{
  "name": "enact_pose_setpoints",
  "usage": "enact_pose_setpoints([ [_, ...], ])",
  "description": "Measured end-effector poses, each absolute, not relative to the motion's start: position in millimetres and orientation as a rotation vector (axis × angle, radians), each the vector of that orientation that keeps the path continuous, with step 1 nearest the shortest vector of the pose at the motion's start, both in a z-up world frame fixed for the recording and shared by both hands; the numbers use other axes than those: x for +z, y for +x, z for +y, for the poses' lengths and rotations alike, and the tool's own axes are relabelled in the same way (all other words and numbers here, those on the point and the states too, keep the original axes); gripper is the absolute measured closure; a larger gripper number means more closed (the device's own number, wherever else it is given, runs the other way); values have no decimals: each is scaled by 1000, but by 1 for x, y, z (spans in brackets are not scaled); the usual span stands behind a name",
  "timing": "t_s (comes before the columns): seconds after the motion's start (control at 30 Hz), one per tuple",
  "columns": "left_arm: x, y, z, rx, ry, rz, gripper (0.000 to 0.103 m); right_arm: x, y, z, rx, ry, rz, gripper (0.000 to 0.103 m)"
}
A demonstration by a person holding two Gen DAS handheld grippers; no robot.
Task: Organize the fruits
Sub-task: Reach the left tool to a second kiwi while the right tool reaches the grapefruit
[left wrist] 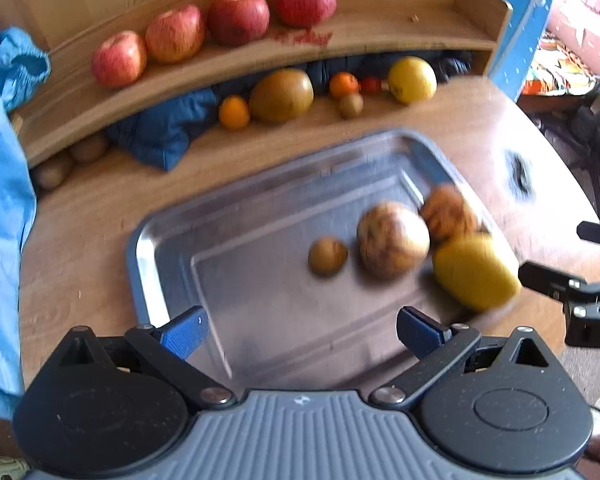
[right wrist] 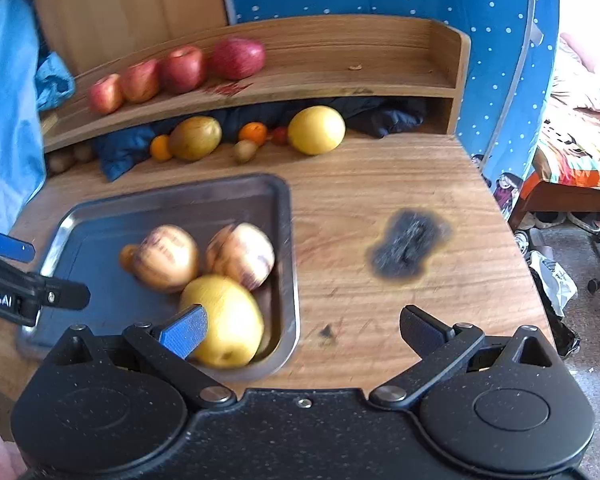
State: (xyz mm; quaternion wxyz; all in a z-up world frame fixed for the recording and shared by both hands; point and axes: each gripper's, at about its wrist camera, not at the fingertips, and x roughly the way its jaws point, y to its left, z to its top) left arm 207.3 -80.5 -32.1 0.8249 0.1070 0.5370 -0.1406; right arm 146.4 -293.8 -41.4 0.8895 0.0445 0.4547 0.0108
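I have the left hand-held gripper (left wrist: 302,330) hovering over the near end of the metal tray (left wrist: 168,240), its blue-padded fingers spread wide with nothing between them. My right hand-held gripper (right wrist: 303,330) is just as wide open and empty, sitting over the tray's right rim (right wrist: 290,240) and the bare wood of the bench (right wrist: 380,184); its left finger (right wrist: 184,330) overlaps the yellow fruit (right wrist: 228,320), though I cannot tell if it touches. In the tray, crowded toward its right side, lie that yellow fruit, two pale brown-streaked round fruits (right wrist: 166,258) (right wrist: 242,254) touching it, and one small brown fruit (left wrist: 327,256) a little apart; all are motion-blurred. Along the back of the bench, under the wooden shelf (left wrist: 380,28), I see a row: an orange (left wrist: 234,112), a large greenish-brown fruit (left wrist: 282,95), a second orange (left wrist: 343,84), a kiwi (left wrist: 351,105), something small and red (left wrist: 370,85), and a big yellow citrus (left wrist: 412,79). Four red apples (left wrist: 238,16) line the shelf's left half. A dark scorch mark (right wrist: 410,244) stains the bench right of the tray.
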Motion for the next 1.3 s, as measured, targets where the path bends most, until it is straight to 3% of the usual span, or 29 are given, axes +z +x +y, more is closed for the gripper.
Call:
enact_pose_setpoints([
  [0.53, -46, 301, -107, -305, 94, 1085, 1, -51, 209, -300, -27, 31, 905, 1],
  [1.03, -67, 335, -161, -661, 237, 950, 1, -49, 304, -355, -13, 180, 922, 1],
  [1.3, -75, 353, -163, -702, 177, 958, 14, -65, 347, -351, 29, 219, 959, 3],
])
